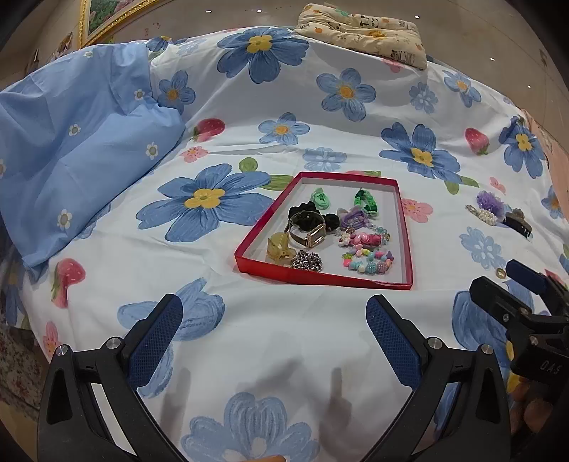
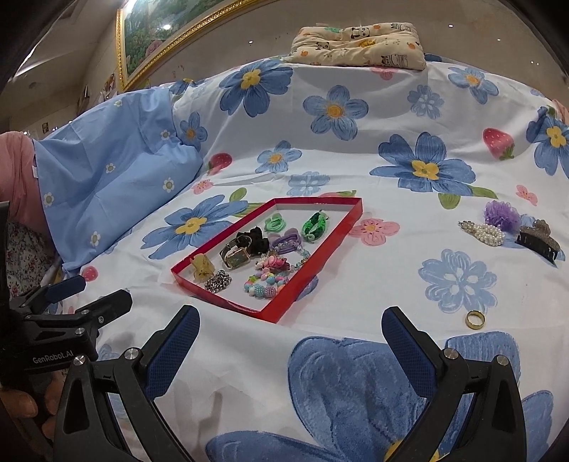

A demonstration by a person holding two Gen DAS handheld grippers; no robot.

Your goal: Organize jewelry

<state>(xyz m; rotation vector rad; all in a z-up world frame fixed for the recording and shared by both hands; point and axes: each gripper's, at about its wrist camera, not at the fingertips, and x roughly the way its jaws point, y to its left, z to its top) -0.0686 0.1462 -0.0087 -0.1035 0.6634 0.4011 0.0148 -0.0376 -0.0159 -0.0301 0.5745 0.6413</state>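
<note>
1. A shallow red tray (image 2: 322, 245) with a pale floor is seen lying flat on a bed covered by a white sheet (image 1: 320, 320) printed with blue flowers and strawberries.
2. Inside the tray are gathered a gold watch (image 2: 236, 256) with a square face, a black scrunchie (image 1: 306, 209), two green hair ties (image 1: 366, 202), a purple tie (image 2: 286, 241), a yellow claw clip (image 1: 279, 248), a metallic chain (image 2: 217, 280), a pink charm piece and a pastel bead bracelet (image 1: 370, 263).
3. Well to the right of the tray, on the sheet, a purple flower tie (image 2: 501, 213), a pearl clip (image 2: 483, 231) and a dark claw clip (image 2: 538, 240) are laid close together.
4. A gold ring (image 2: 474, 318) lies alone on the sheet, nearer, just beyond the right tool's right finger.
5. The left tool (image 1: 274, 341) is held wide apart above the sheet, near of the tray, with nothing gripped.
6. The right tool (image 2: 290, 350) is likewise spread wide and holds nothing.
7. A panda-print cushion (image 1: 362, 32) rests at the far edge, and a blue pillow (image 1: 78, 142) at the left.
</note>
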